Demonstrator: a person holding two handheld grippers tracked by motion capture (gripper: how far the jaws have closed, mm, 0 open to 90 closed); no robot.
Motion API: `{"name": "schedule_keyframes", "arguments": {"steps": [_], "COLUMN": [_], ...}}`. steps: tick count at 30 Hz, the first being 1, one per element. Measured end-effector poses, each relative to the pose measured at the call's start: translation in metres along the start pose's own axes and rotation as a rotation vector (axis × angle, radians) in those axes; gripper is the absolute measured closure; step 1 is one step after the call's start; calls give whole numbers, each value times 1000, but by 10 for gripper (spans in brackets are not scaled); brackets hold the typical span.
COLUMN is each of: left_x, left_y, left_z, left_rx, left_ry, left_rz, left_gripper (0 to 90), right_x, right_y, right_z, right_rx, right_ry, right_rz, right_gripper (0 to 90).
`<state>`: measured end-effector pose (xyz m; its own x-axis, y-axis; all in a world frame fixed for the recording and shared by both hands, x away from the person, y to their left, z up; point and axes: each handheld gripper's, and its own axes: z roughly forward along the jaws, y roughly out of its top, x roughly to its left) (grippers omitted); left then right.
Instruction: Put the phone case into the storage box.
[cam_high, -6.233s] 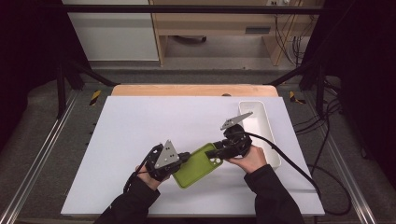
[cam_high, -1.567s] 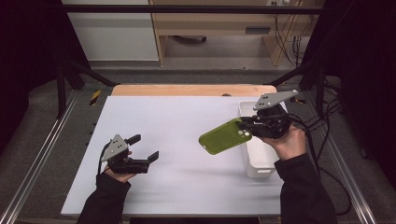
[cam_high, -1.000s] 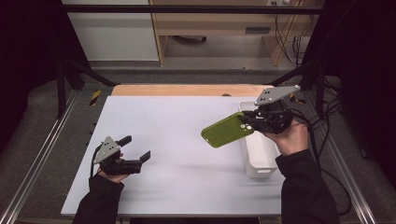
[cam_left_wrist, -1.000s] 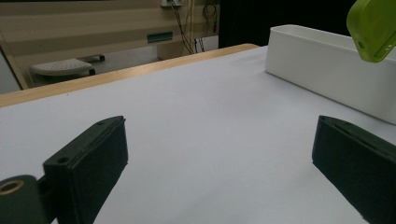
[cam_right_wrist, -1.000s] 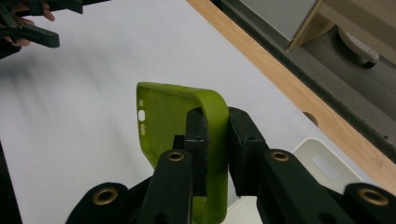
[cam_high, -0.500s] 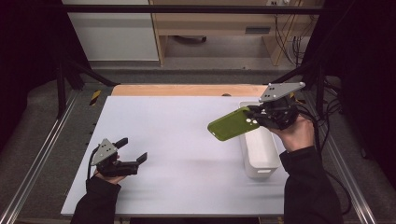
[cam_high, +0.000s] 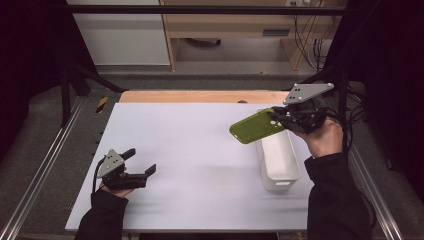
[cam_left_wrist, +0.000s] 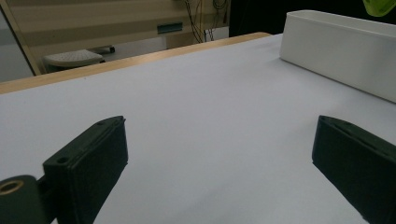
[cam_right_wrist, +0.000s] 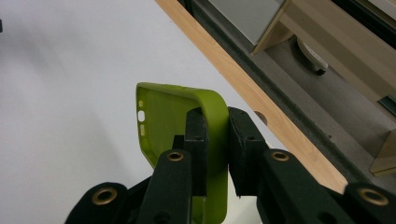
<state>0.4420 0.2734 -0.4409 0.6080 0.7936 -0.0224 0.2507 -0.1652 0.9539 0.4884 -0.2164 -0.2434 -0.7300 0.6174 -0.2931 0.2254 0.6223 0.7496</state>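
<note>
Green phone case carried over the white bin

My right gripper (cam_high: 278, 118) clamps the green phone case (cam_high: 256, 127), now higher above the white bin (cam_high: 278, 161) than before; my left gripper (cam_high: 143, 161), jaws apart, rests low on the worktop (cam_high: 200, 150).

The high view looks forward and down over the whole white desk (cam_high: 200, 150) from the person's side. The left tool (cam_high: 142, 172) carries a camera set low and close to the desk, facing across it to the white bin (cam_left_wrist: 341, 51), which the high view shares (cam_high: 280, 165). The right tool's (cam_right_wrist: 215, 140) camera looks down from above onto the desk's far wooden edge (cam_right_wrist: 243, 79).
</note>
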Motion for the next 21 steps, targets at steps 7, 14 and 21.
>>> {"name": "schedule_keyframes", "arguments": {"steps": [7, 14, 21], "left_x": [2, 2, 2], "left_y": [0, -1, -1], "left_z": [-1, 0, 0], "left_rx": [-4, -3, -2], "left_ry": [4, 2, 0], "left_rz": [-2, -1, -1], "left_gripper": [32, 32, 32], "right_x": [-9, -18, -24], "right_y": [1, 5, 8], "right_z": [-2, -3, -5], "right_rx": [4, 15, 22], "right_ry": [-27, -53, -81], "right_rz": [-2, -10, -30], "right_gripper": [794, 793, 793]}}
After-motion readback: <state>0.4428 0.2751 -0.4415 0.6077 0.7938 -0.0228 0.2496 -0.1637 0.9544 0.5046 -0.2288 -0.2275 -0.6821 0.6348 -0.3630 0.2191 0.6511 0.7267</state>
